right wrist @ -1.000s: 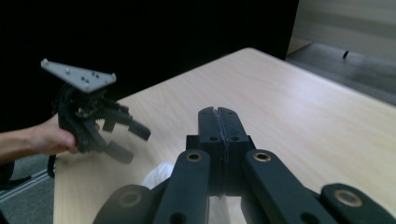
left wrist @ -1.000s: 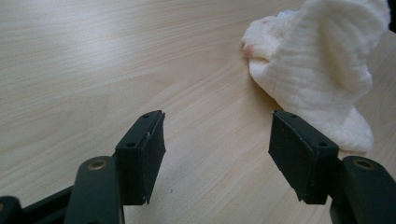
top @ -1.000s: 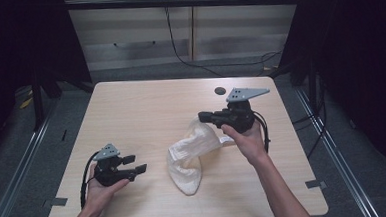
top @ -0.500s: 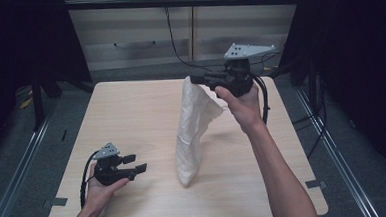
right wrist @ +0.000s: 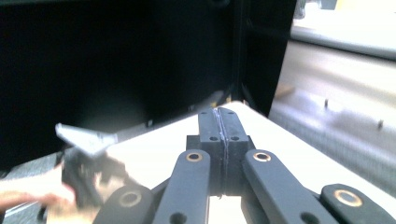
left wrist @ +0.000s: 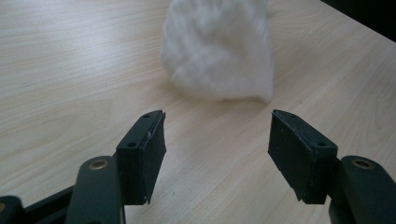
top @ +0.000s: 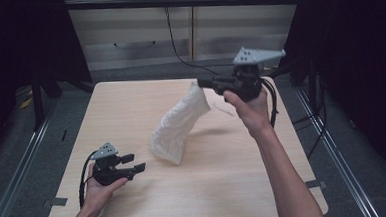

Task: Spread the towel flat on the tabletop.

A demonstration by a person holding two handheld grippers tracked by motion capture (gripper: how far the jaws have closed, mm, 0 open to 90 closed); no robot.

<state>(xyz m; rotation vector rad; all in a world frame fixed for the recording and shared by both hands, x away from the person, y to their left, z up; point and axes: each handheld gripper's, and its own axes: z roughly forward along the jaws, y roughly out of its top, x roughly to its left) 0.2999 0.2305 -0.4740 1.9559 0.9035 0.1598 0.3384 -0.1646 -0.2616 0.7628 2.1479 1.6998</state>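
Note:
A white knitted cloth [top: 179,121], shaped like a long sock, hangs slanting from my right gripper [top: 202,83], which is raised above the far right of the wooden table [top: 126,107]. The cloth's lower end rests on the tabletop. In the right gripper view the jaws of the right gripper [right wrist: 223,122] are pressed together with a thin white edge of cloth between them. My left gripper [top: 136,162] rests at the table's front left, open, pointing toward the cloth. In the left gripper view the cloth [left wrist: 219,51] lies ahead of the left gripper [left wrist: 217,140], apart from its pads.
A cabinet [top: 142,41] with a trailing black cable stands behind the table. Dark floor with metal rails [top: 28,147] runs along both sides. Small tape pieces [top: 58,201] mark the table's front corners. The left hand and its gripper [right wrist: 84,163] appear in the right gripper view.
My right gripper rose from the tabletop with the cloth, pulling it from a heap into a long hanging shape. The cloth's lower end has swung left. The left gripper stayed put.

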